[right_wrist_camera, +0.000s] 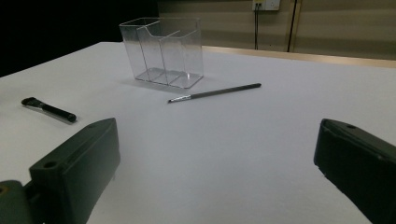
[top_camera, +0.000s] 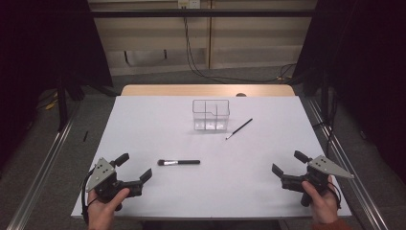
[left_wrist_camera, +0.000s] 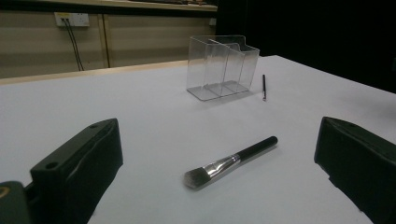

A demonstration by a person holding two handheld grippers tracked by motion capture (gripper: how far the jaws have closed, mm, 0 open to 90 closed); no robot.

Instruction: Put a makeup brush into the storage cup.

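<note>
Tool positions, high view: the left tool sits at 7 o'clock on the white surface, jaws spread, nothing between them. The right tool sits at 5 o'clock, jaws likewise spread and holding nothing. Each is carried by a hand at the near edge. A wide brush lies flat just below centre, bristles toward 9 o'clock, near the left tool but apart from it. A clear box with compartments stands upright at 12 o'clock. A thin brush lies slanted just beside the box, at its 4 o'clock, not touching it.

Left gripper view: both black jaws stand wide apart at the lower corners. The wide brush lies on the surface between and beyond them, bristles nearer the camera. The clear box stands farther off at 12 o'clock, the thin brush at its 3 o'clock side.

Right gripper view: jaws wide apart, bare surface between. The thin brush lies ahead at 12 o'clock, the clear box behind it at 11 o'clock, the wide brush at 9 o'clock.
</note>
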